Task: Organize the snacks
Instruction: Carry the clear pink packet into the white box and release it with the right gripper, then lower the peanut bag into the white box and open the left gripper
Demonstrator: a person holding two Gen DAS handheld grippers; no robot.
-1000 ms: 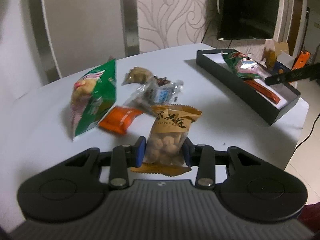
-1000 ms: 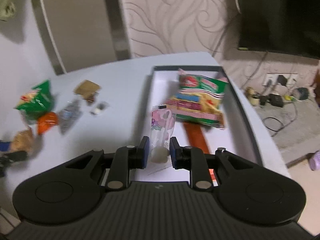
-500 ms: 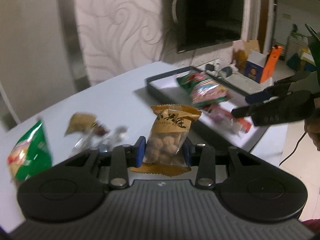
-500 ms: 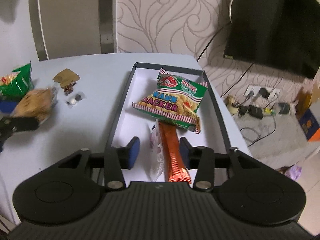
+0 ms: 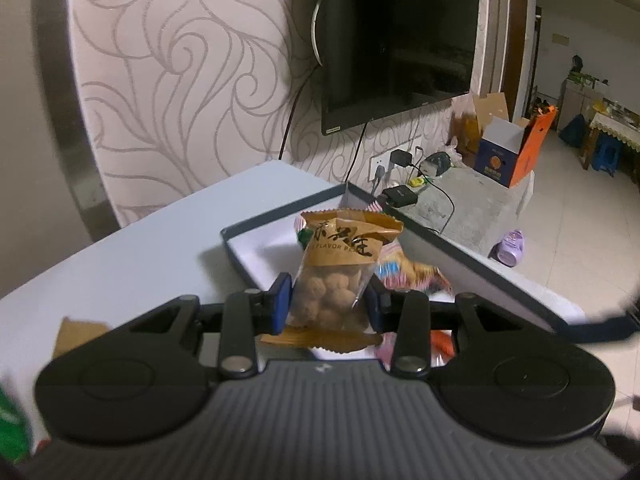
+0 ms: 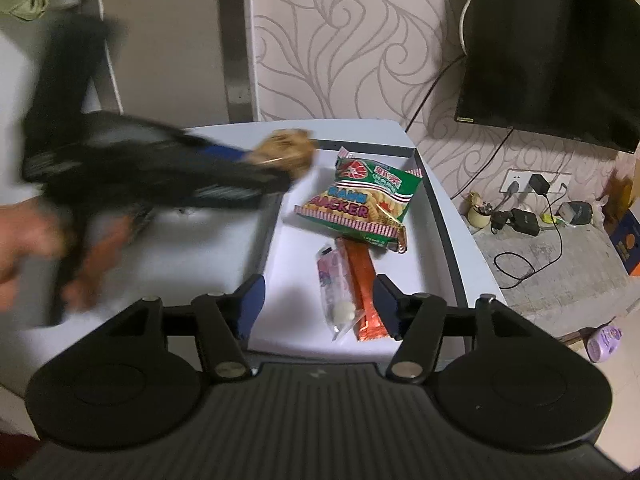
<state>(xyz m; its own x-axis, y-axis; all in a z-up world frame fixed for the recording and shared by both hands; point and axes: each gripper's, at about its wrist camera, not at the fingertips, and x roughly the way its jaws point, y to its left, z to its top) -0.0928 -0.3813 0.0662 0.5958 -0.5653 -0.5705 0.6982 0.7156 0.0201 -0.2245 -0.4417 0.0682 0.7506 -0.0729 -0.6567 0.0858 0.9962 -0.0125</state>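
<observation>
My left gripper (image 5: pixel 327 300) is shut on a brown packet of coated peanuts (image 5: pixel 340 256), held upright over the near end of the dark tray (image 5: pixel 280 220). In the right wrist view the left gripper (image 6: pixel 272 164) shows as a blur at the tray's far left corner, with the peanut packet (image 6: pixel 286 152) at its tip. My right gripper (image 6: pixel 320 296) hangs above the tray (image 6: pixel 444 220) and its jaws are opening, the pads touching nothing. Below them a pink candy packet (image 6: pixel 334 284) lies beside an orange stick pack (image 6: pixel 362 280). A green prawn cracker bag (image 6: pixel 360 204) lies farther back.
A person's hand (image 6: pixel 24 240) grips the left tool. A small brown packet (image 5: pixel 76 336) and a green bag (image 5: pixel 12 420) lie on the white table. Beyond the table's right edge are wall sockets with chargers (image 6: pixel 528 200), a cardboard box (image 5: pixel 508 156) and a purple slipper (image 5: pixel 510 246).
The left gripper carried the peanut packet from the snack pile across to the tray. The right gripper opened and let go of the pink candy packet, which now lies in the tray.
</observation>
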